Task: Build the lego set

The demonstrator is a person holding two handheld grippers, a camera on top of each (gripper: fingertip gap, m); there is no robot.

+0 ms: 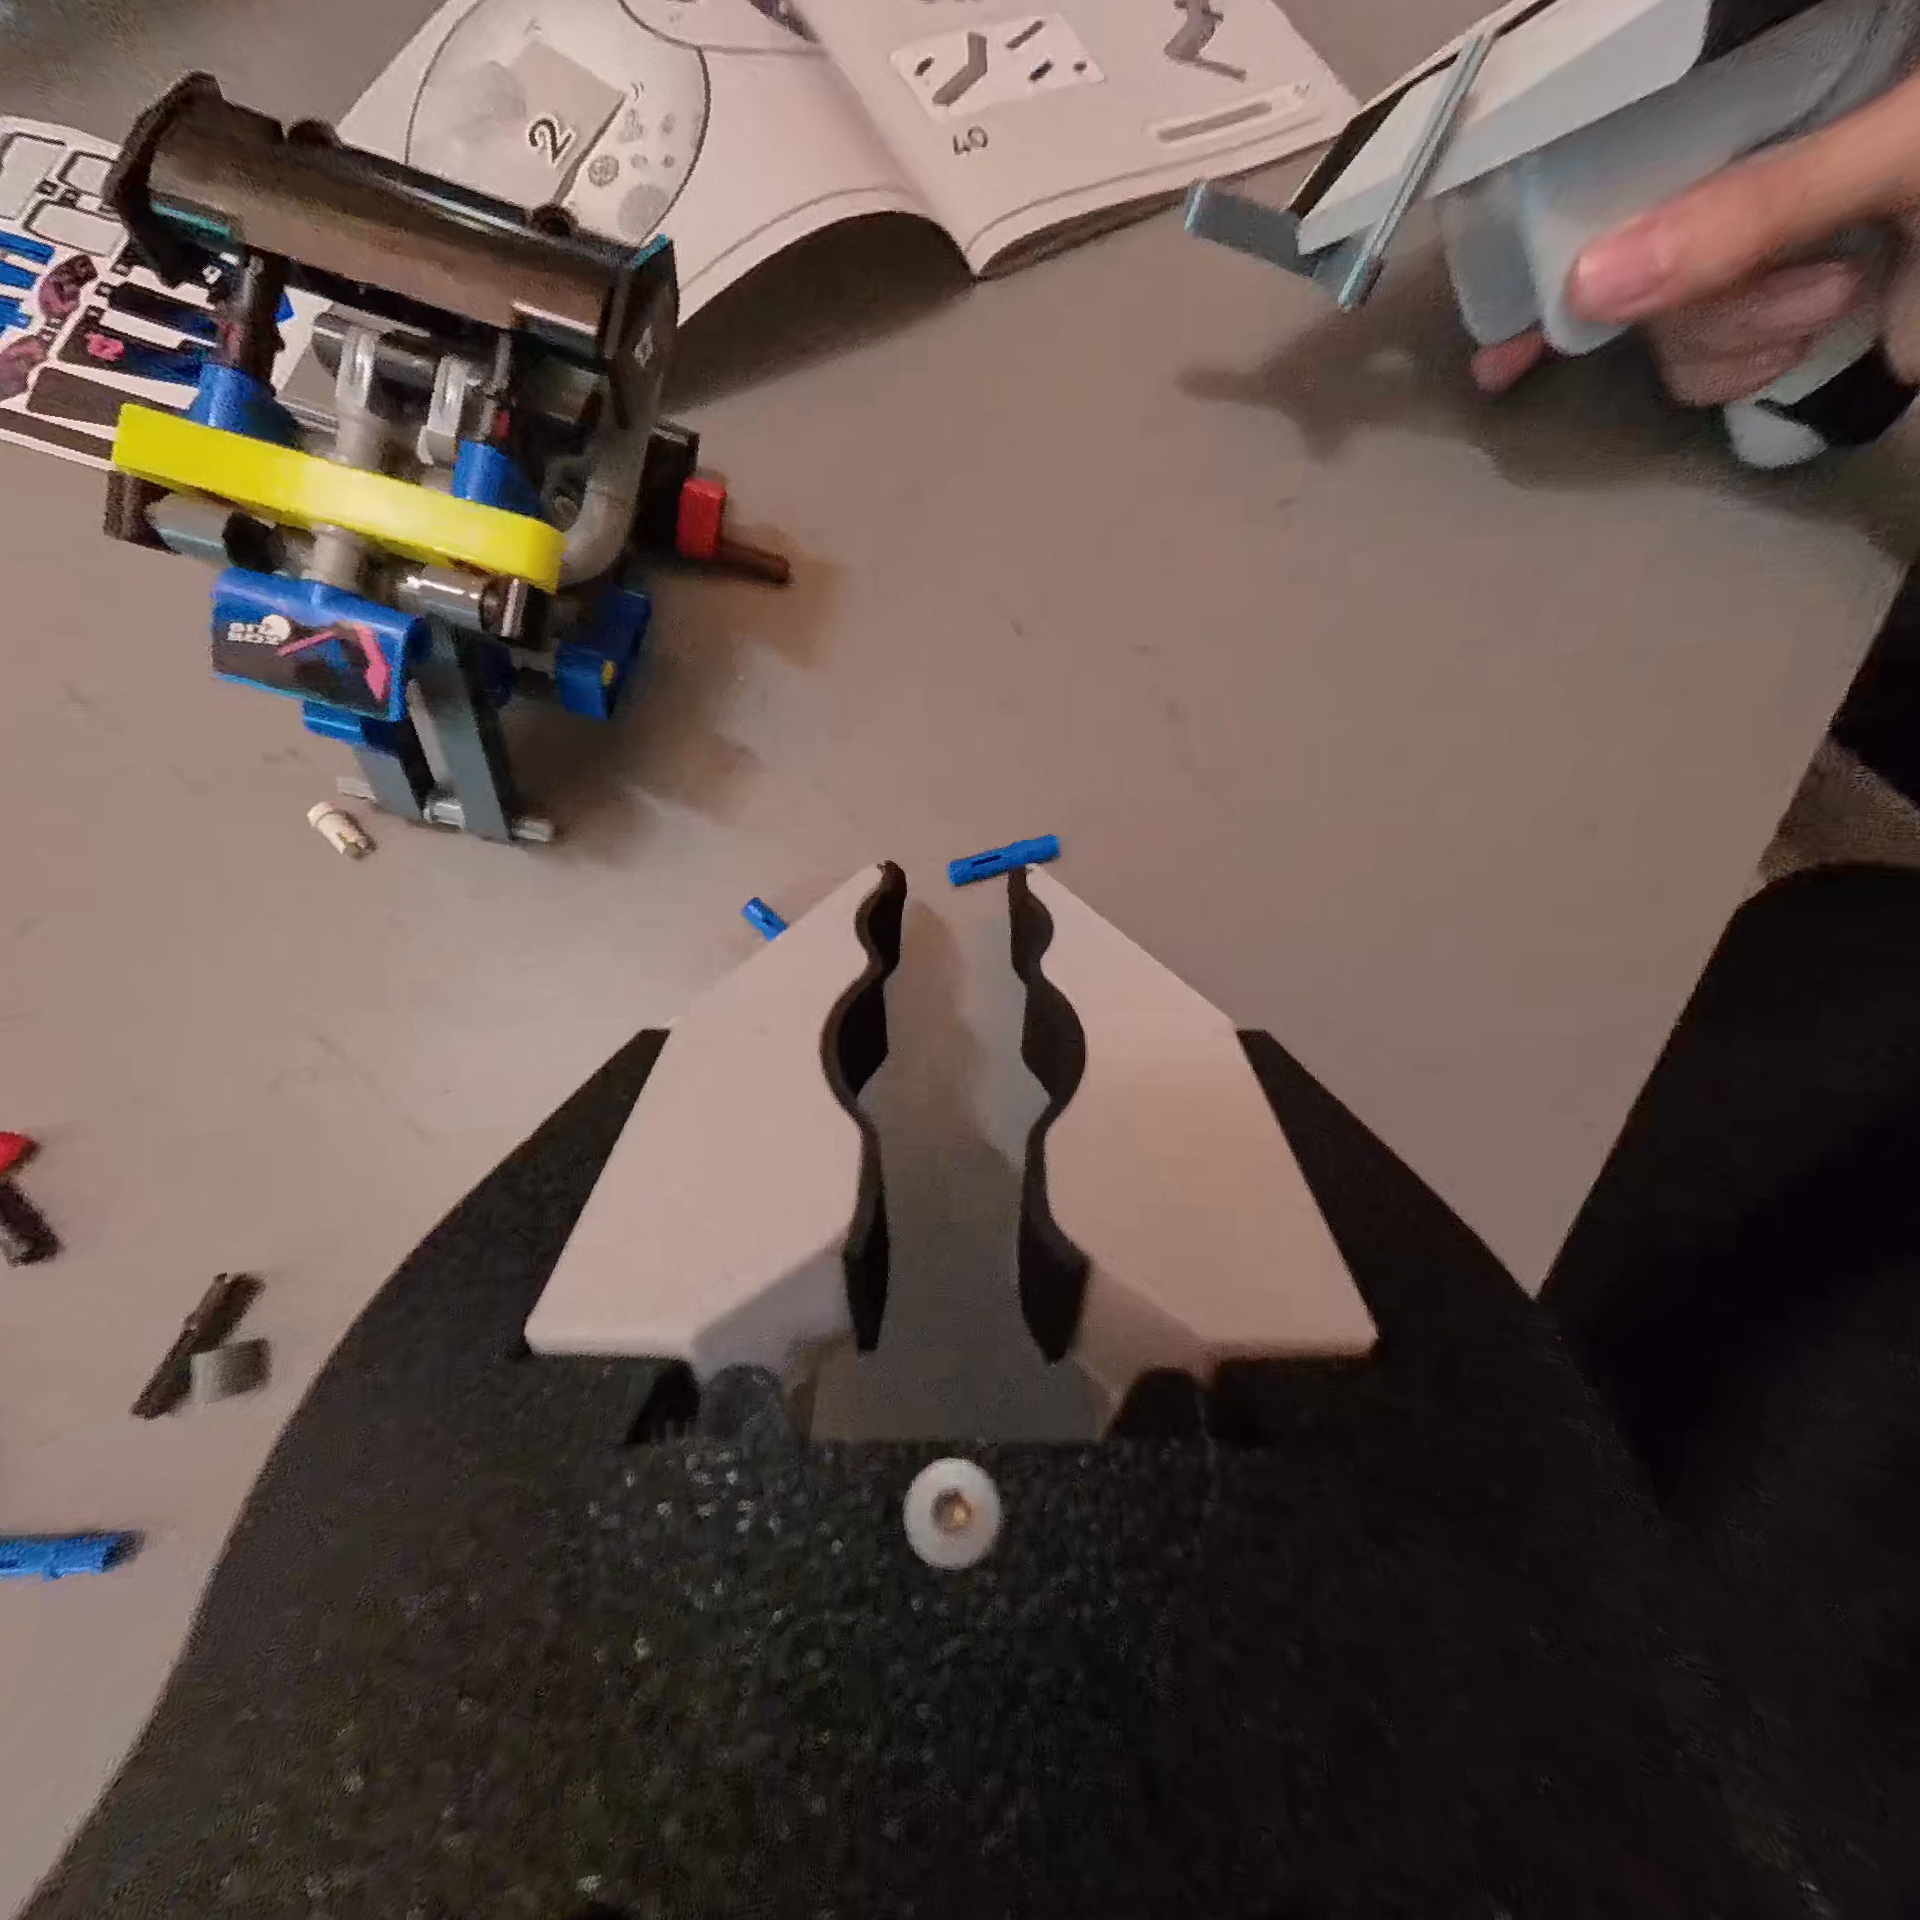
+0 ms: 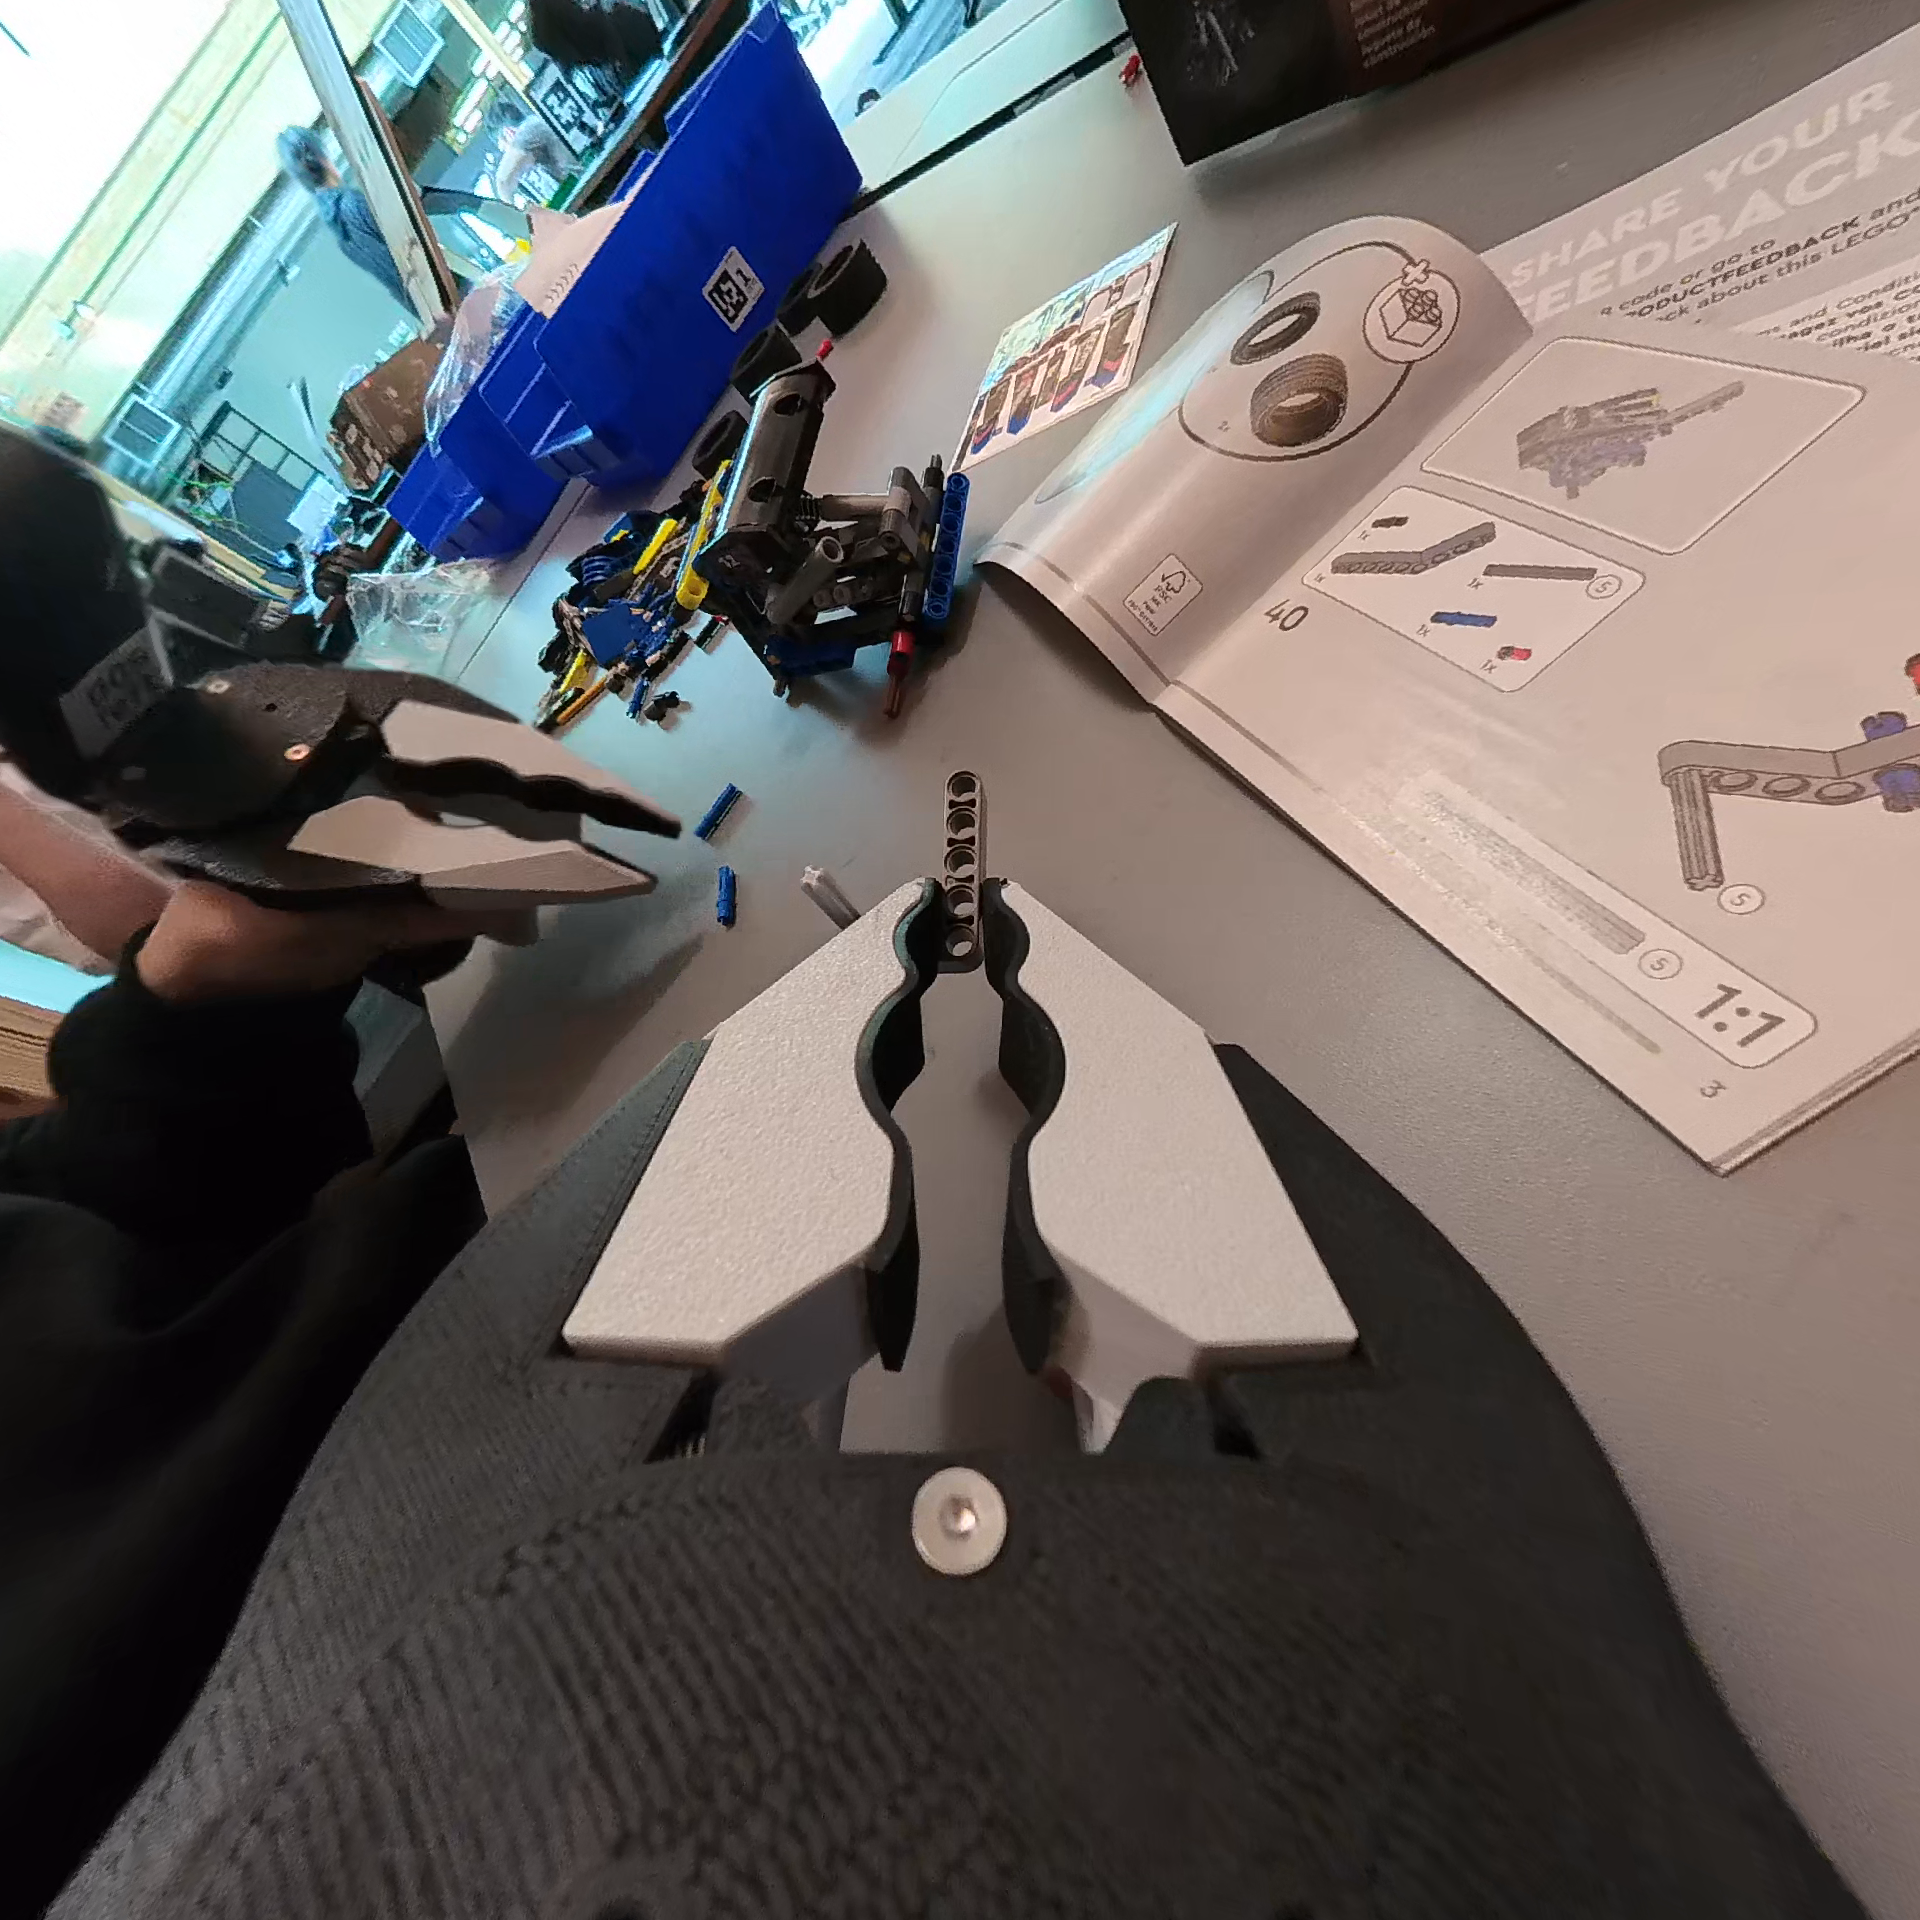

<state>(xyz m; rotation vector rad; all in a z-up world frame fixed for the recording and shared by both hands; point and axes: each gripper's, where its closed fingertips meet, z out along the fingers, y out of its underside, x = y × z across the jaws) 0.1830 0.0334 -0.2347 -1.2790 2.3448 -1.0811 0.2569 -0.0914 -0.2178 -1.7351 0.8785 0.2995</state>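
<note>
My left gripper (image 1: 954,883) is open and empty, low over the grey table (image 1: 1247,675). A small blue pin (image 1: 1003,860) lies just past its right fingertip. A second blue pin (image 1: 764,916) is half hidden by the left finger. My right gripper (image 2: 963,894) is shut on a grey beam with holes (image 2: 963,862), which sticks out past the tips. The part-built model (image 1: 384,468), black, blue and yellow, stands at the upper left; it also shows in the right wrist view (image 2: 790,551). The left gripper (image 2: 655,854) shows at the left there, near both blue pins (image 2: 717,810).
An open instruction booklet (image 2: 1455,623) lies to the right. A sticker sheet (image 2: 1070,343), tyres (image 2: 842,286) and a blue bin (image 2: 623,312) sit beyond the model. Loose parts lie at the left table edge (image 1: 203,1340). A tan pin (image 1: 341,828) lies by the model.
</note>
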